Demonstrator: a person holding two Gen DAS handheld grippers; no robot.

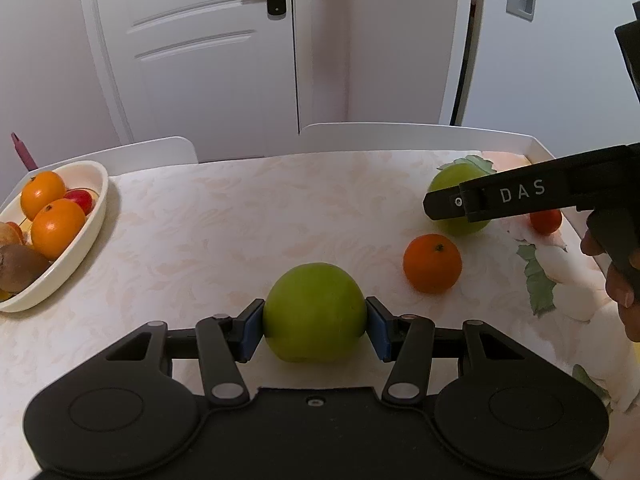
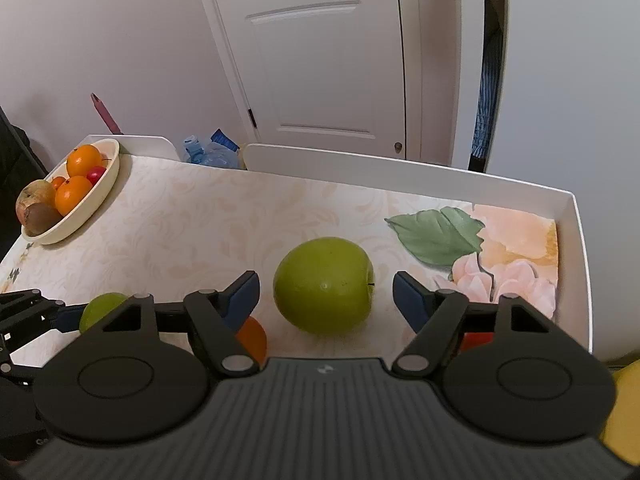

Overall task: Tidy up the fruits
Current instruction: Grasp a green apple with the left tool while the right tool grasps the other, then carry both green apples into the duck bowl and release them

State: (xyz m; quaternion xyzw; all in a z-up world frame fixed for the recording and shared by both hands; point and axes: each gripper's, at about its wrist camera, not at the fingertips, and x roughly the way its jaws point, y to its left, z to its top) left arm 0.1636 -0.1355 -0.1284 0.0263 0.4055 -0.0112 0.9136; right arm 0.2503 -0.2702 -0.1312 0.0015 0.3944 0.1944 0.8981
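Your left gripper (image 1: 315,326) has an apple (image 1: 315,312) between its pads, touching on both sides, down at the table's (image 1: 208,220) near edge. To your right of it sits an orange (image 1: 432,263), and behind that a second apple (image 2: 323,285), which lies between the spread fingers of your right gripper (image 2: 326,294), touching neither. A small fruit (image 1: 546,220) rests right of that apple. Far left on the table, the bowl (image 1: 94,216) holds oranges and other fruit. Behind the table stands a door (image 1: 192,40).
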